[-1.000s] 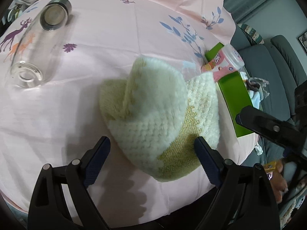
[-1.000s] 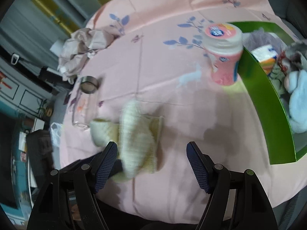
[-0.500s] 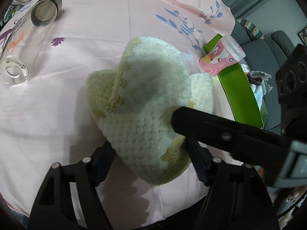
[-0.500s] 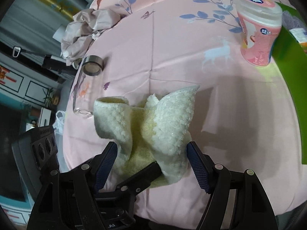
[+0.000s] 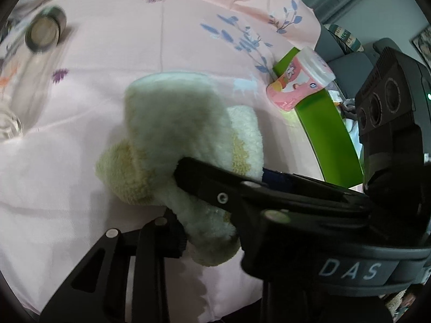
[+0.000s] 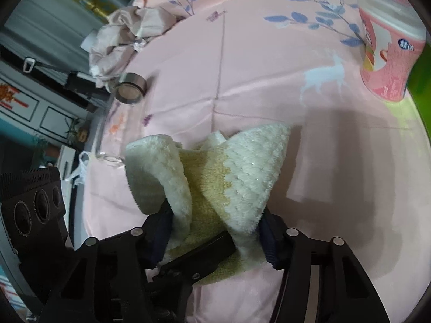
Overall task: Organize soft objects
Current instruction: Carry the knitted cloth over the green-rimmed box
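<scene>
Right tongs (image 6: 215, 228) clenched on cream-and-yellow fleece towel (image 6: 215, 177), pads pinching bunched cloth from both sides. Left tongs (image 5: 212, 231) also gripping same towel (image 5: 172, 140) from near side, one finger crossing under right pair. Towel lifted and crumpled near front edge of bench (image 6: 269, 80), on pink printed tablecloth. Pink canister (image 6: 388, 48) near right edge, touching green bin (image 5: 326, 134). Glass bottle (image 5: 24, 62) lying toward left edge, crumpled beige cloth (image 6: 129, 27) at far left corner. Risks: tongs fouling each other, opposing pulls slipping thick pile out, loose fold dragging tablecloth or knocking canister on way to bin.
</scene>
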Demonstrator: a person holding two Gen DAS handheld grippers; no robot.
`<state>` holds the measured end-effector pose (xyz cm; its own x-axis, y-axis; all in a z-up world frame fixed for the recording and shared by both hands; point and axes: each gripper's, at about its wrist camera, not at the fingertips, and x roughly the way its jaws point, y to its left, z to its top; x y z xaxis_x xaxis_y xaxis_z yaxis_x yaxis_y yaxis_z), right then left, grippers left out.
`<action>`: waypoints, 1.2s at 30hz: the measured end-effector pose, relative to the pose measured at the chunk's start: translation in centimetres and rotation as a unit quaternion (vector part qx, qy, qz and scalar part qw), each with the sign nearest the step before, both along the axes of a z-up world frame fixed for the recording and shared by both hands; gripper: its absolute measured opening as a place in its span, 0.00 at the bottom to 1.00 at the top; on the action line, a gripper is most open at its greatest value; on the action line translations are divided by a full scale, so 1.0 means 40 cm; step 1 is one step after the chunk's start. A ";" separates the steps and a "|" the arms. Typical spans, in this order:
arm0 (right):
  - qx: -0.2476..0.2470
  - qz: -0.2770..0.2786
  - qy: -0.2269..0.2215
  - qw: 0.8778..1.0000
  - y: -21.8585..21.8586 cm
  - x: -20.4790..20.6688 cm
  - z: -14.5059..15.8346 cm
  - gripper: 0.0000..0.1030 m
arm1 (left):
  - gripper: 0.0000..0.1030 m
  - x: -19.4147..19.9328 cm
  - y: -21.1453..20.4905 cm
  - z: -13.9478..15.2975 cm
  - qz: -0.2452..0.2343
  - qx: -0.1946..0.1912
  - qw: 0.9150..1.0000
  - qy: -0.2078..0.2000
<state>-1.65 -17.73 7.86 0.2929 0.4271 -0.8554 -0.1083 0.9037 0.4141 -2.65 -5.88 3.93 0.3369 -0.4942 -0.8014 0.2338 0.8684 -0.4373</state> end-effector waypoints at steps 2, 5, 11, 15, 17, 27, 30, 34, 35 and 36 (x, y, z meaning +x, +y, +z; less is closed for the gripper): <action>0.011 -0.002 -0.010 1.000 -0.007 -0.004 0.012 0.56 | 0.24 -0.003 -0.006 0.013 -0.002 0.007 1.000 -0.013; 0.019 -0.002 -0.031 0.999 -0.010 -0.014 0.040 0.56 | 0.24 -0.012 -0.012 0.041 -0.005 0.014 0.999 -0.036; 0.024 -0.002 -0.073 0.997 -0.010 -0.035 0.109 0.56 | 0.24 -0.032 -0.016 0.106 -0.005 0.019 0.997 -0.077; 0.025 -0.004 -0.099 0.995 -0.016 -0.050 0.155 0.56 | 0.24 -0.044 -0.024 0.144 -0.008 0.019 0.995 -0.099; 0.027 -0.007 -0.110 0.994 -0.020 -0.057 0.177 0.56 | 0.24 -0.050 -0.026 0.161 -0.011 0.019 0.994 -0.109; 0.026 -0.022 -0.172 0.985 -0.057 -0.083 0.279 0.56 | 0.24 -0.066 -0.071 0.253 -0.033 0.018 0.986 -0.164; 0.024 -0.030 -0.187 0.982 -0.077 -0.087 0.307 0.56 | 0.24 -0.064 -0.092 0.276 -0.042 0.018 0.983 -0.176; 0.017 -0.040 -0.207 0.977 -0.102 -0.080 0.339 0.56 | 0.24 -0.052 -0.125 0.304 -0.055 0.021 0.979 -0.194; 0.017 -0.045 -0.213 0.976 -0.111 -0.078 0.348 0.56 | 0.24 -0.048 -0.132 0.309 -0.057 0.022 0.978 -0.198; 0.018 -0.050 -0.217 0.975 -0.122 -0.075 0.356 0.56 | 0.24 -0.042 -0.146 0.318 -0.061 0.023 0.977 -0.202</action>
